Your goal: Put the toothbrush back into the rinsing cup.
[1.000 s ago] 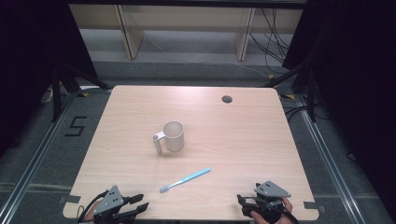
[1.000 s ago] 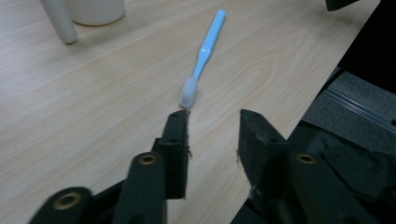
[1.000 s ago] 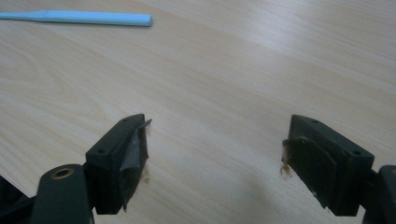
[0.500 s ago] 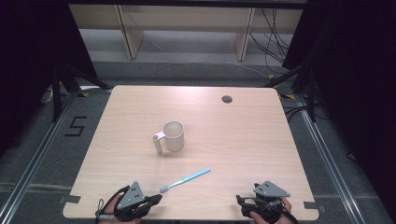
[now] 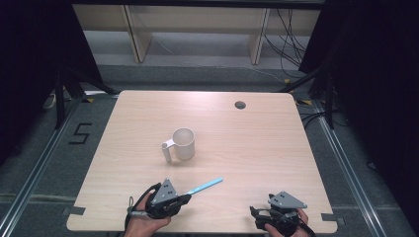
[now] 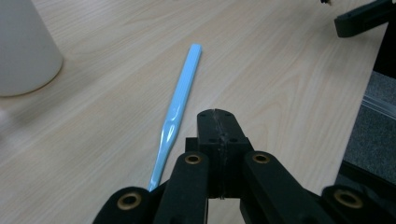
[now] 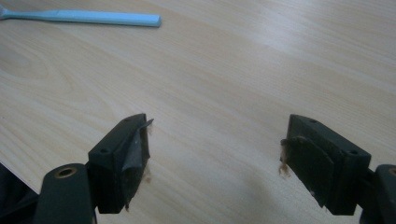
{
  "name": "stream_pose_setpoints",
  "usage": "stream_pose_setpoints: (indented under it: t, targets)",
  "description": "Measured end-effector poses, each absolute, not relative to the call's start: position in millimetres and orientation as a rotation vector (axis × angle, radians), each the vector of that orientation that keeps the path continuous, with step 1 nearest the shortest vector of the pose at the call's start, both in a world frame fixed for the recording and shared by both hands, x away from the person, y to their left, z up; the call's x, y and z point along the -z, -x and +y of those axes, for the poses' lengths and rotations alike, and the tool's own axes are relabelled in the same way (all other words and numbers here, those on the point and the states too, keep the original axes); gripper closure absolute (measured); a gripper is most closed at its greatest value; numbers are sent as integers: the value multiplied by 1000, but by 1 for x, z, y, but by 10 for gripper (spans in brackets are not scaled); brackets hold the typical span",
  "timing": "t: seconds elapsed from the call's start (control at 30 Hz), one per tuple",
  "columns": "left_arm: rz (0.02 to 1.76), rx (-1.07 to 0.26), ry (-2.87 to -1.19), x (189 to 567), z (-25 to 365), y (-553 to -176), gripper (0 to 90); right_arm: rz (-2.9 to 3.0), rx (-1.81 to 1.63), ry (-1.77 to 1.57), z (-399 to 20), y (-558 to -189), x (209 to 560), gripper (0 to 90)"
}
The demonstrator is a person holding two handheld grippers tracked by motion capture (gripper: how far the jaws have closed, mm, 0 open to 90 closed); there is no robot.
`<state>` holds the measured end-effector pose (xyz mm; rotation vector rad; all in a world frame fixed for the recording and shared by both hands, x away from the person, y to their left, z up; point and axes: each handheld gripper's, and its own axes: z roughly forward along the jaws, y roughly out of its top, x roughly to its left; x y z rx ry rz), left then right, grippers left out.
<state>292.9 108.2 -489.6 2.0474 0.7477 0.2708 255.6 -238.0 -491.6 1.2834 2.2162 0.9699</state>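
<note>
A light blue toothbrush (image 5: 205, 186) lies flat near the table's front, angled toward the far right. My left gripper (image 5: 188, 197) is at its near end with the jaws pressed together and nothing between them. In the left gripper view the toothbrush (image 6: 180, 98) runs just left of the shut jaw tips (image 6: 216, 114) and its near end is hidden under the gripper's arm. A white mug (image 5: 184, 144) stands upright at mid-table, handle to the left. My right gripper (image 5: 254, 212) rests at the front right, jaws wide apart (image 7: 215, 140) over bare wood, with the toothbrush (image 7: 84, 17) far off.
The wooden table (image 5: 257, 143) has a round cable hole (image 5: 240, 104) at the back right. The front edge is close under both hands. Dark floor and metal rails surround the table, and shelving stands behind it.
My left gripper has slid right along the front edge to the toothbrush's near end, and its jaws have come together. The right gripper, mug and toothbrush have stayed put.
</note>
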Motion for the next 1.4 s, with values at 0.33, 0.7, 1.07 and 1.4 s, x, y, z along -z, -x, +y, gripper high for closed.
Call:
stream_pose_setpoints:
  t: [0.33, 0.7, 1.07, 1.4]
  targets:
    - [763, -273, -2084, 479, 86, -314, 895, 2216, -977, -1272, -239, -256, 492, 231]
    - [811, -265, -2101, 477, 56, -333, 895, 2217, -984, -1265, -238, -256, 493, 232]
    - [852, -286, -2127, 484, 37, -354, 894, 2226, -989, -1238, -239, -257, 492, 233]
    - [869, -280, -2152, 486, 29, -363, 894, 2222, -990, -1256, -240, -257, 493, 235]
